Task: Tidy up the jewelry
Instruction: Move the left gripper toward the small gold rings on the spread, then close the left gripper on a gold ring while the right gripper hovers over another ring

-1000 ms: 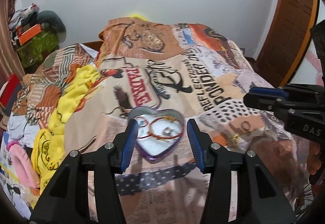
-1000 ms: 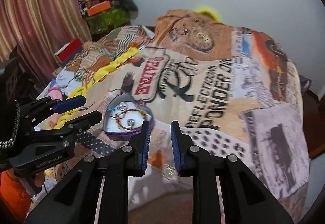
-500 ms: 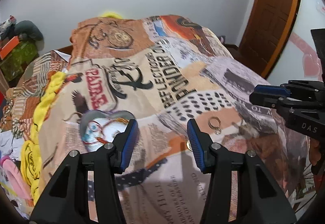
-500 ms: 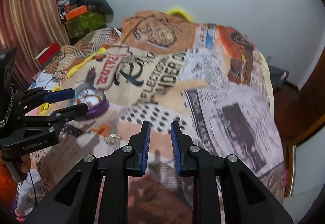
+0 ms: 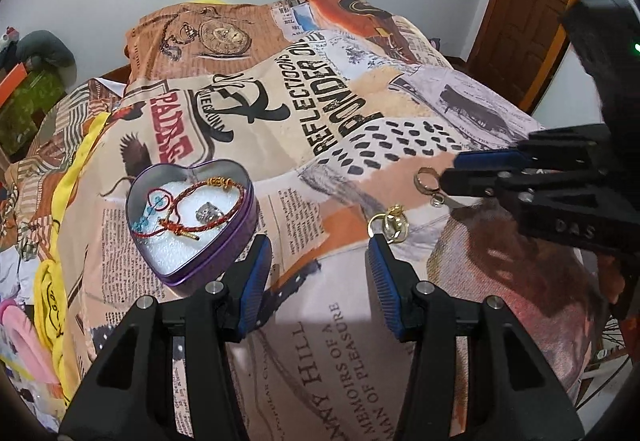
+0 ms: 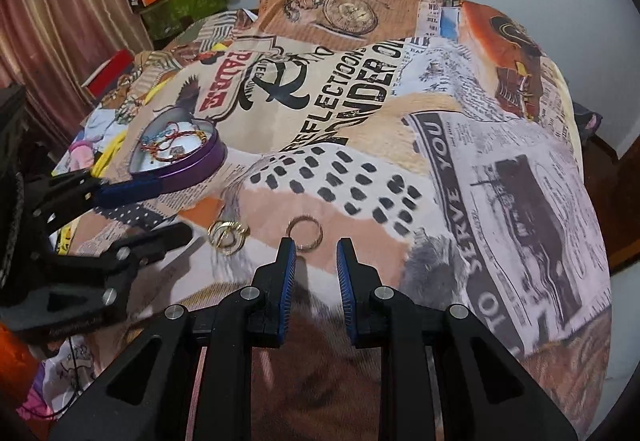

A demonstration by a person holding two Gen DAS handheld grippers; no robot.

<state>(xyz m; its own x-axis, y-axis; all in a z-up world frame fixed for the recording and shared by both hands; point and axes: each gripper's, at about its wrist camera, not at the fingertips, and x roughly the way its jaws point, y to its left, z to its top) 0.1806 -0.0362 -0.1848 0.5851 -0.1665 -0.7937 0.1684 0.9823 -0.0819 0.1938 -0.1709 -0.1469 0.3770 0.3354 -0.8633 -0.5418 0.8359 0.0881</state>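
A purple heart-shaped tin (image 5: pixel 224 257) lies open on the printed bedspread, holding a red cord bracelet (image 5: pixel 200 209), blue beads and a small silver piece. It also shows in the right wrist view (image 6: pixel 200 161). A gold ring cluster (image 5: pixel 390 225) (image 6: pixel 228 235) lies on the cover right of the tin. A single thin ring (image 5: pixel 426 181) (image 6: pixel 306 233) lies farther right. My left gripper (image 5: pixel 318 261) is open, between tin and gold cluster. My right gripper (image 6: pixel 316 257) is open, its tips just short of the single ring.
The bedspread (image 5: pixel 320 89) covers a bed that drops off at the right. A yellow cloth (image 5: pixel 60 241) and clutter lie at the left edge. A wooden door (image 5: pixel 532 1) stands at the right, curtains (image 6: pixel 60 21) at the left.
Both grippers have swung and dropped closer to the bed. The right gripper opened wider and now sits just before the single ring. The tin came back fully into the left view.
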